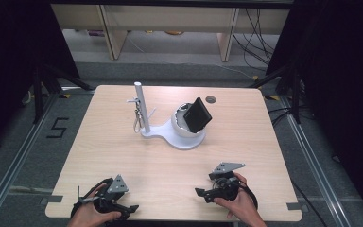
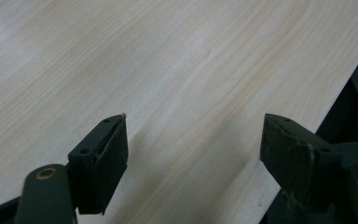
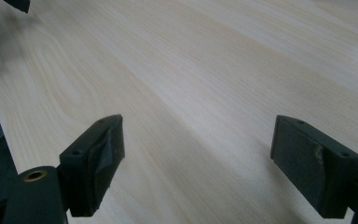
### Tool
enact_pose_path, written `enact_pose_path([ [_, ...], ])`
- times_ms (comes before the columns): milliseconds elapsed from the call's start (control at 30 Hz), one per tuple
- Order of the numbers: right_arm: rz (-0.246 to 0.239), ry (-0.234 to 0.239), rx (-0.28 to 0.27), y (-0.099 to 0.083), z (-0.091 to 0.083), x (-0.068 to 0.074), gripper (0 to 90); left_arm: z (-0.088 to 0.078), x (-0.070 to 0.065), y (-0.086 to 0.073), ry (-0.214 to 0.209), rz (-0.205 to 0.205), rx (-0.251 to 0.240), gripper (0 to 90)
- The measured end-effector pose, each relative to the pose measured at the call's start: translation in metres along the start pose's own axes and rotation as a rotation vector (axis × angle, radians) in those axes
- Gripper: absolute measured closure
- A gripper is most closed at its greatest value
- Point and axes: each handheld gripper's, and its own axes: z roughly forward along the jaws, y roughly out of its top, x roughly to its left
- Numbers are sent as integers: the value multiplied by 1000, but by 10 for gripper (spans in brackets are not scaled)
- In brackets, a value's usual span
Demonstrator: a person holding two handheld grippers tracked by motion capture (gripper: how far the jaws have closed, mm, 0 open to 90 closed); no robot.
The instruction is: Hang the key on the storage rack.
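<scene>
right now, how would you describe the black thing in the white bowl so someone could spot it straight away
Start at the wooden table and find the white stand near its far middle, with a tall white post on its left end. On its right end sits a white bowl. The black box leans tilted in that bowl, the one dark, flat-sided thing among white parts.

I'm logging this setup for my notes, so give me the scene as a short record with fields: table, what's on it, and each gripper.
table: light wood table, seen from above
stand: white stand with an upright post, at the table's middle, far from both grippers
on the post: a key ring hangs from a hook
in the stand's bowl: a black flat object, tilted
left gripper: open, nothing between the jaws, near the table's front edge
right gripper: open, nothing between the jaws, over bare wood
</scene>
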Motion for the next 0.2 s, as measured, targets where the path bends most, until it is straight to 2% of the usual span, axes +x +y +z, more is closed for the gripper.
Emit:
enact_pose_path([
  [67,7,4,7,0,0,1,184,0,0,-1,-2,-1,-3,231],
  [100,-19,1,6,0,0,-1,184,1,1,-1,0,0,-2,232],
  [133,-20,8,11,0,1,-1,184,2,1,-1,6,1,-2,231],
  [167,-18,-5,9,0,0,-1,184,2,2,-2,-2,0,4,231],
  [200,-18,-5,9,0,0,-1,184,3,2,-2,13,-5,-6,231],
])
